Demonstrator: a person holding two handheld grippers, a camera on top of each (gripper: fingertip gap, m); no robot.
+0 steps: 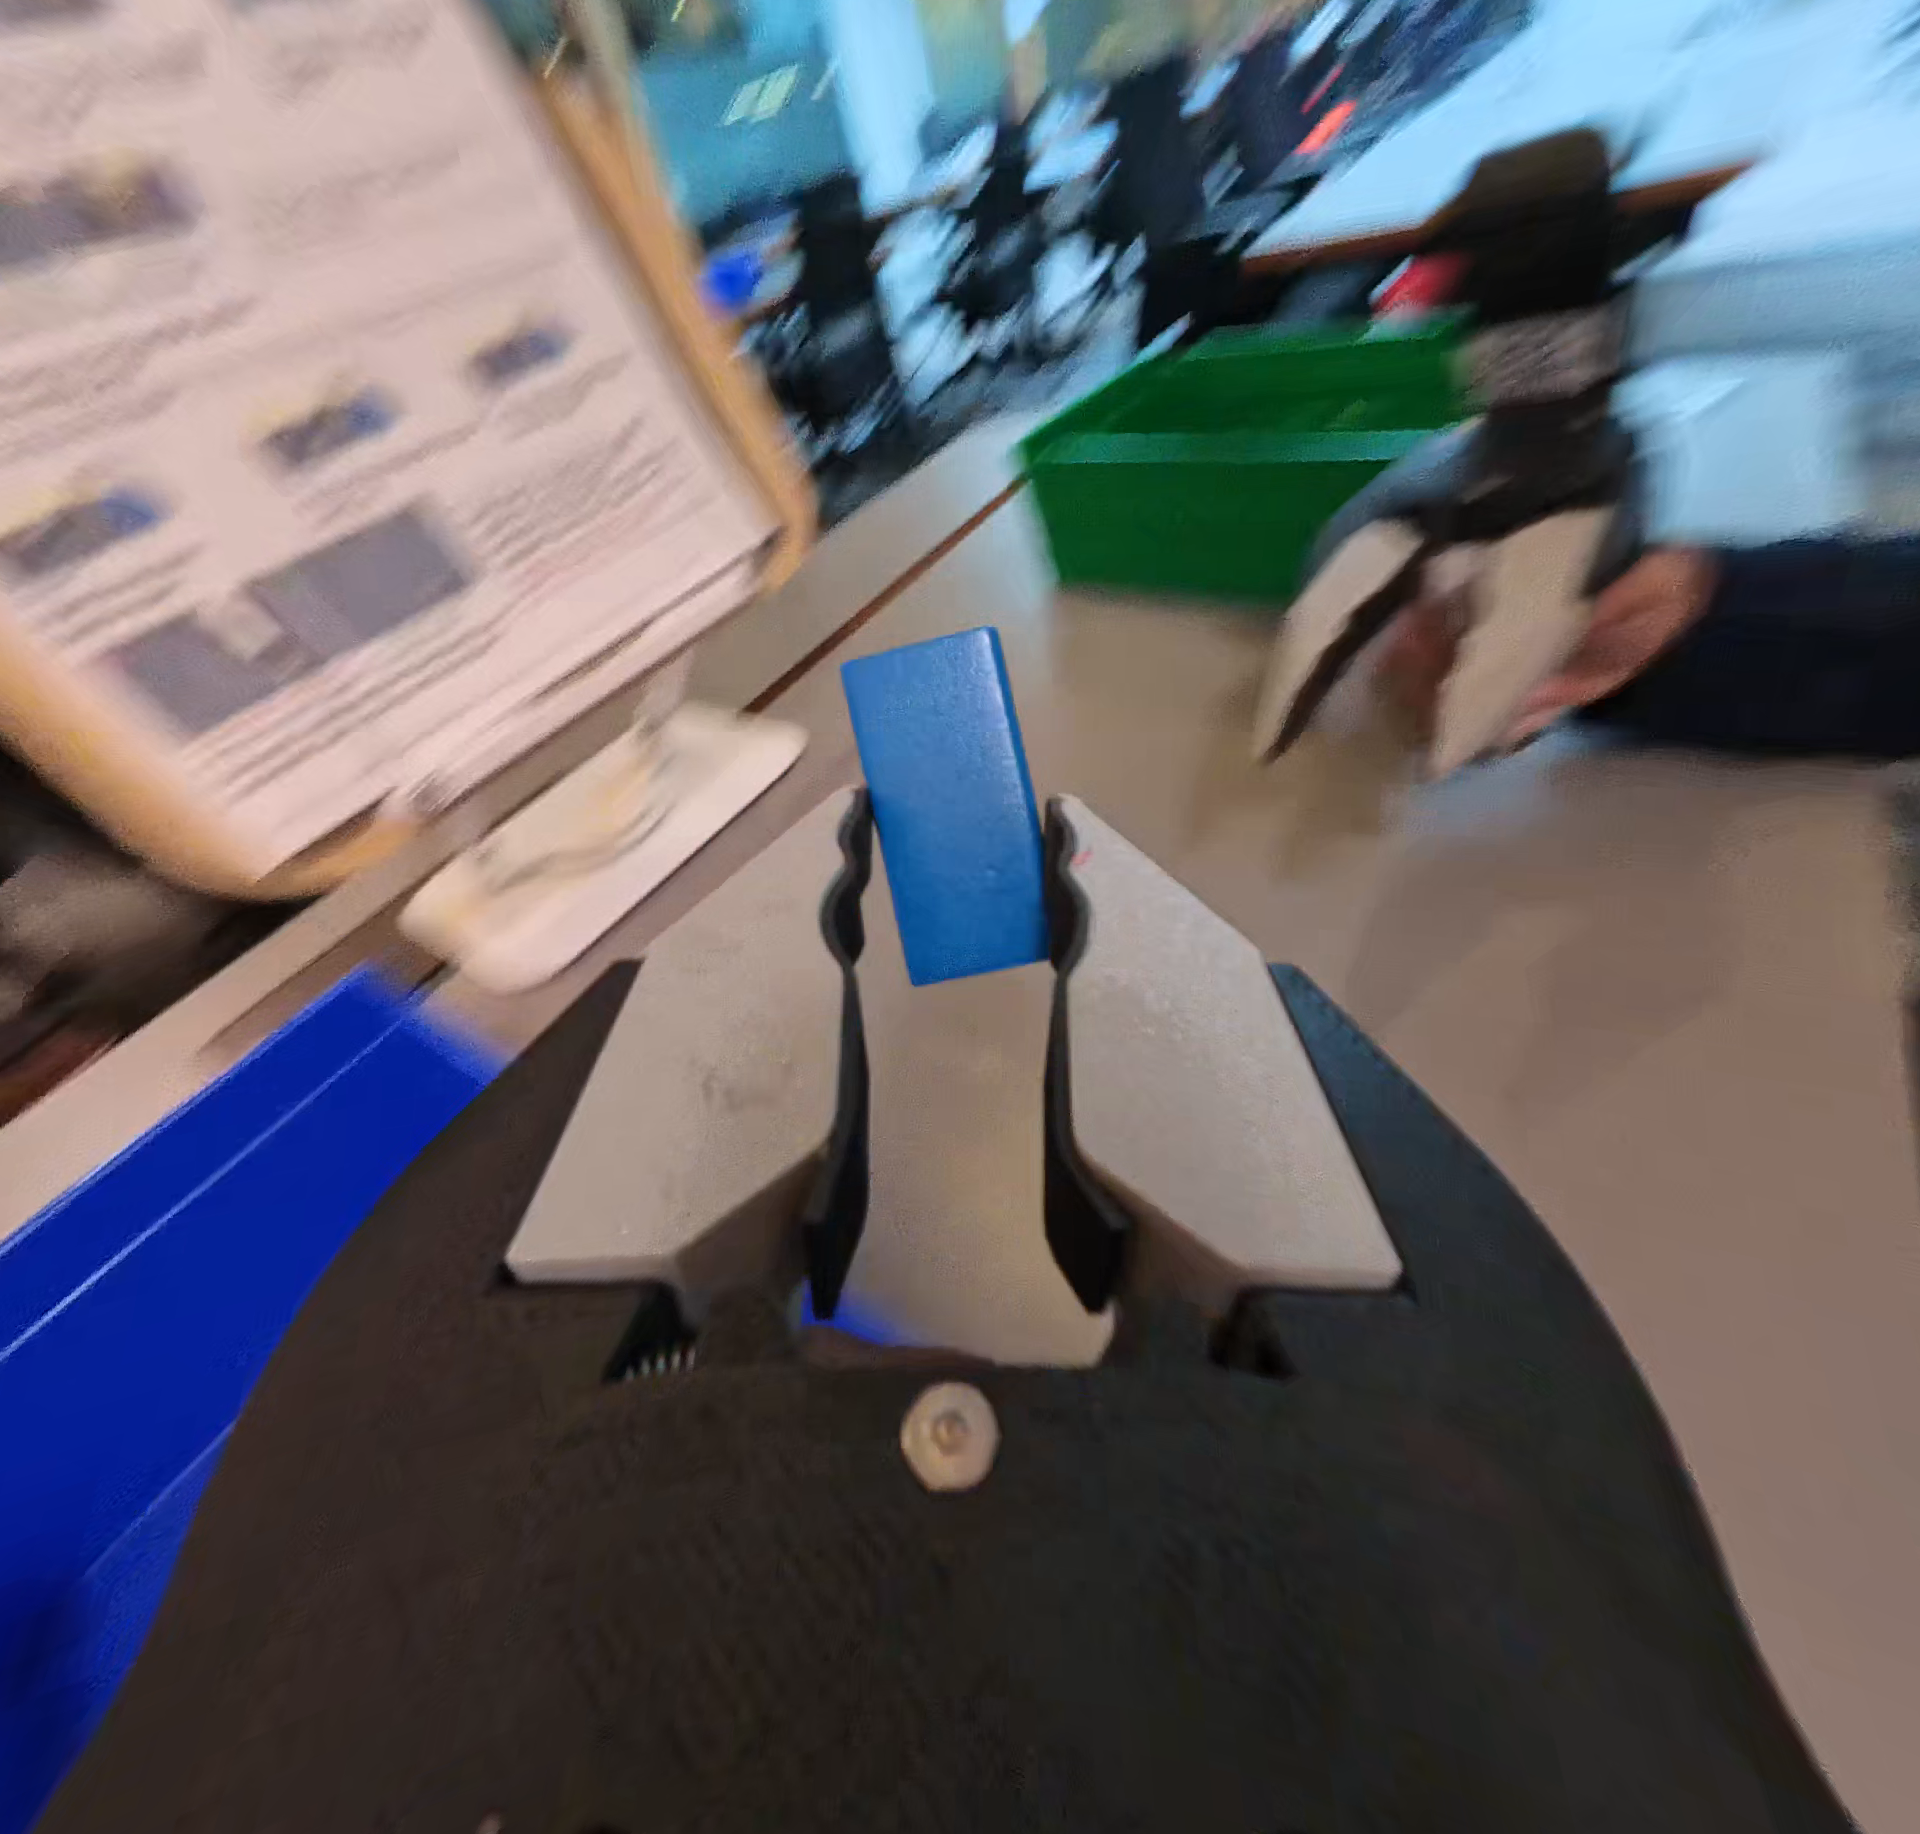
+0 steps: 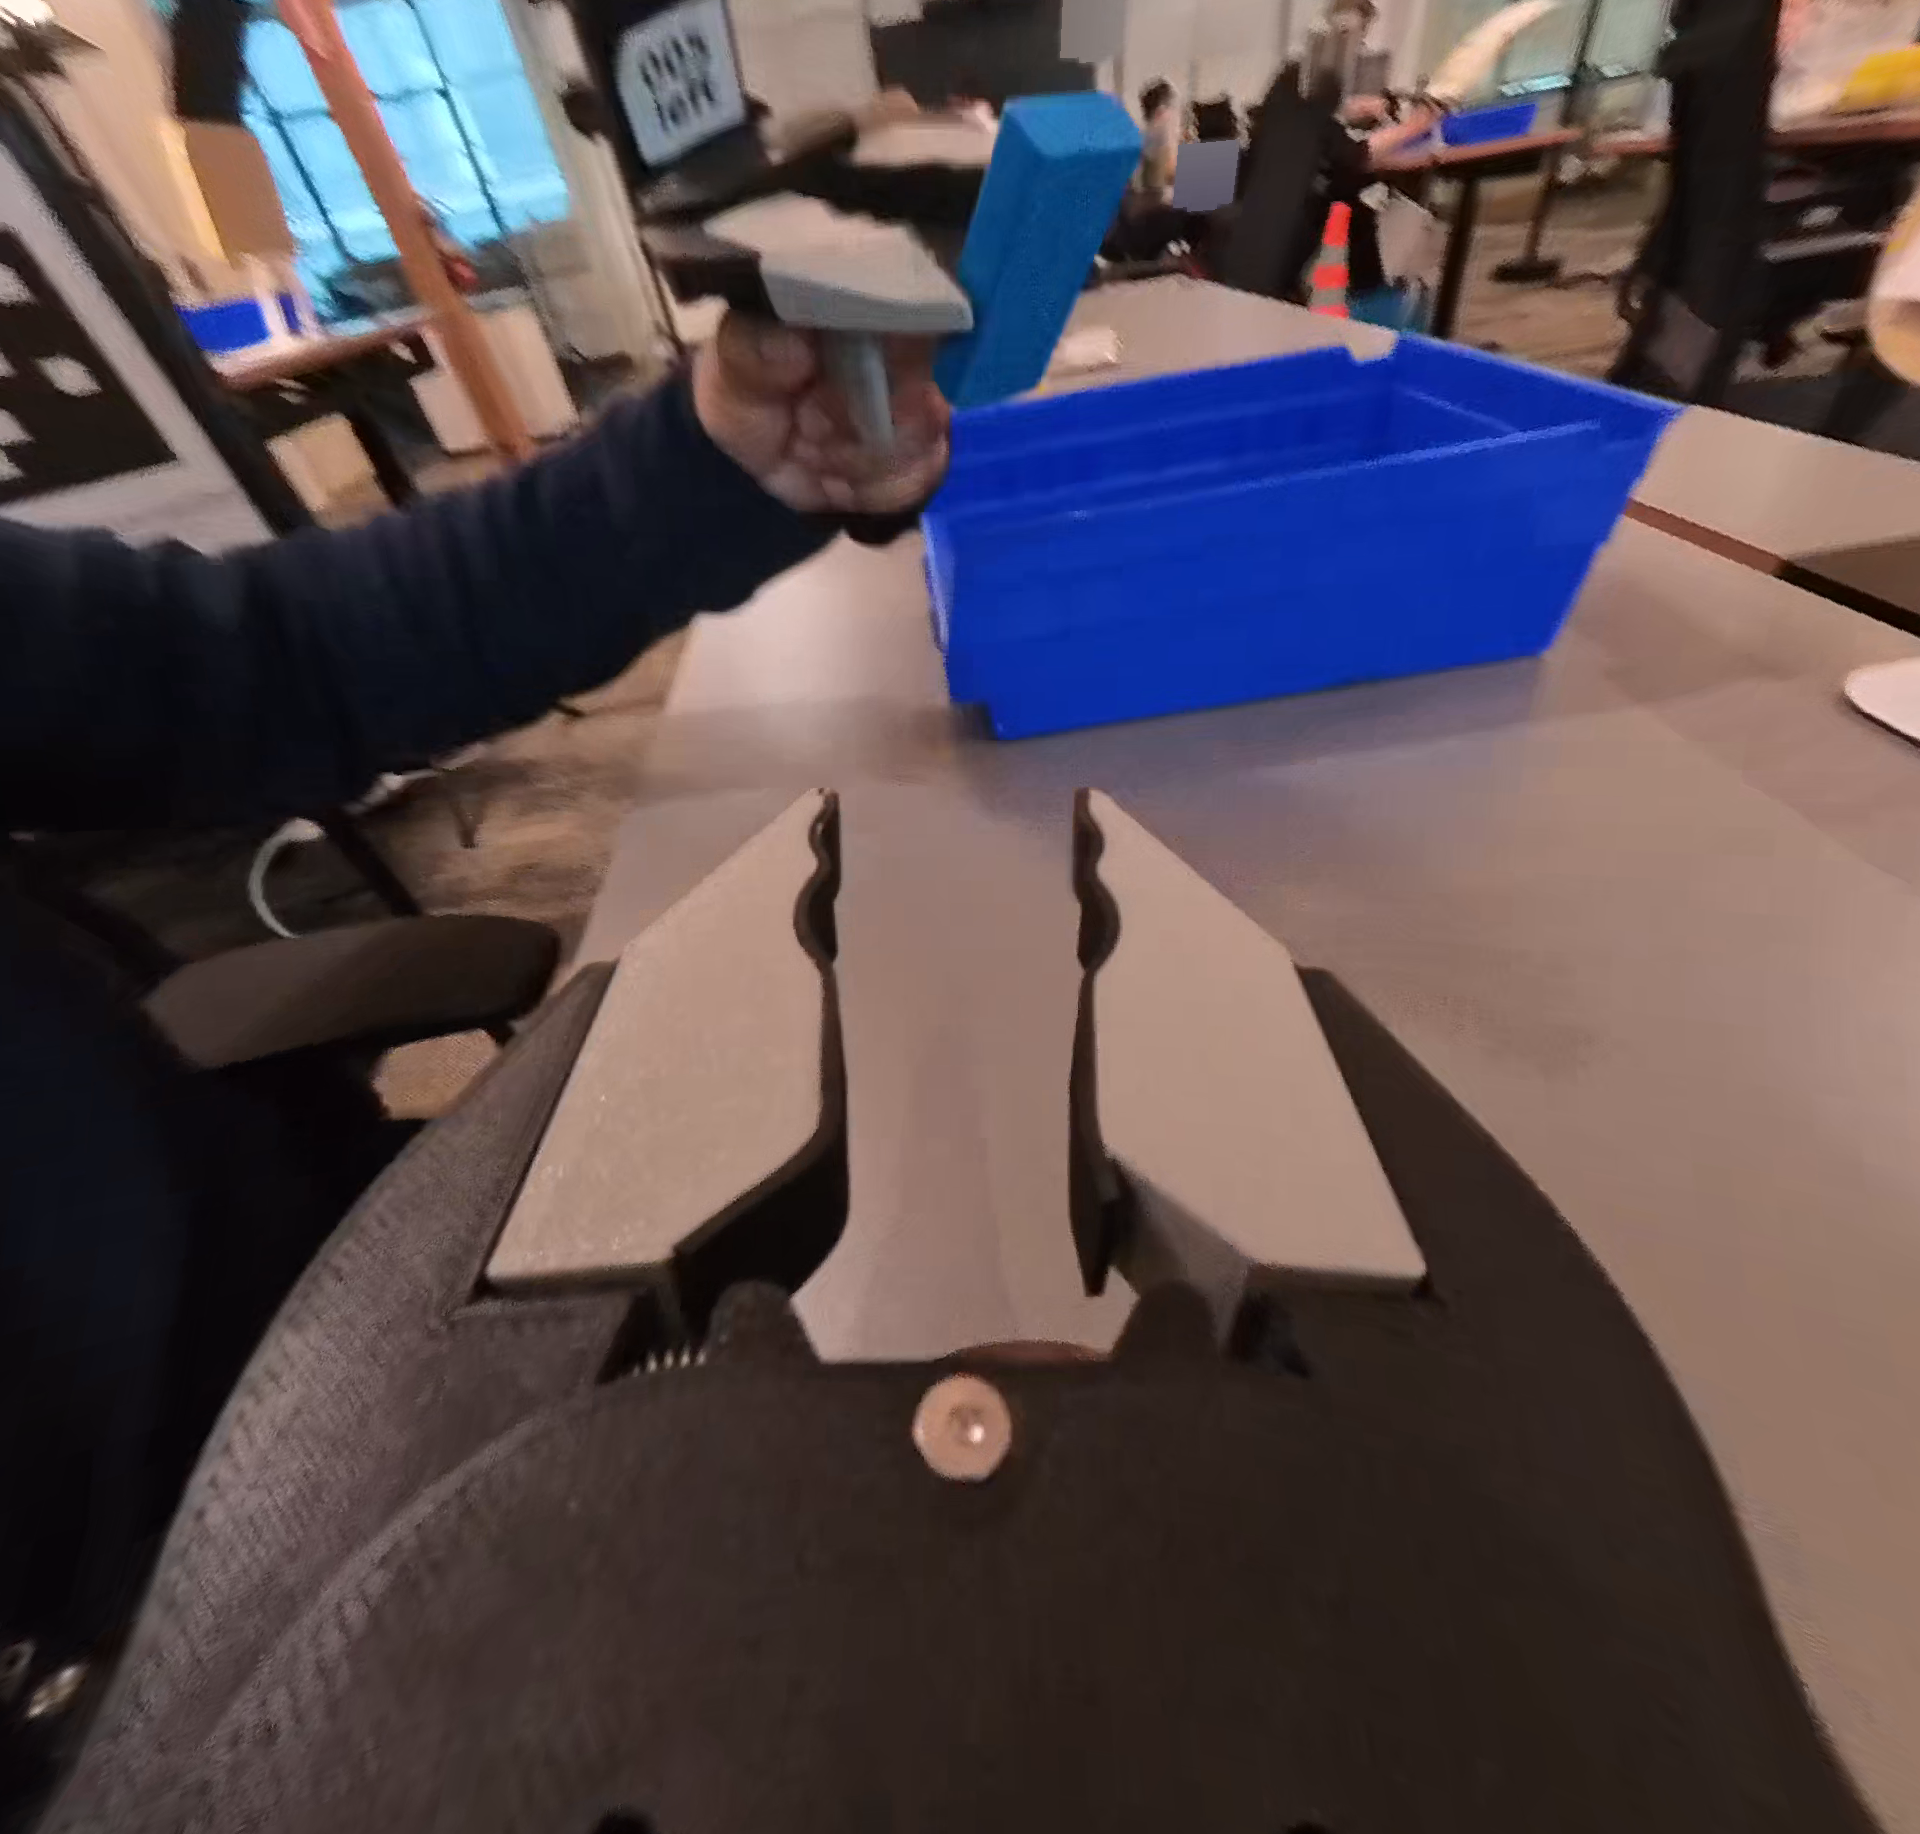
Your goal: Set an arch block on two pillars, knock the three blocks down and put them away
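My left gripper (image 1: 951,813) is shut on a blue pillar block (image 1: 951,797), held upright and slightly tilted above the grey table. In the right wrist view the same blue block (image 2: 1034,257) is raised in the left gripper (image 2: 961,314) just above the near left corner of the blue bin (image 2: 1278,558). My right gripper (image 2: 951,818) is open and empty, low over the table in front of the blue bin. It also shows in the left wrist view (image 1: 1423,652), far right and blurred. No arch block or second pillar is in view.
A green bin (image 1: 1216,465) stands at the table's far side. The blue bin's edge (image 1: 208,1192) is at lower left. A framed poster board (image 1: 312,382) on a white base (image 1: 603,849) stands on the left. A person's dark sleeve (image 2: 364,631) reaches across. My right fingertips sit around 15 centimetres from my left ones.
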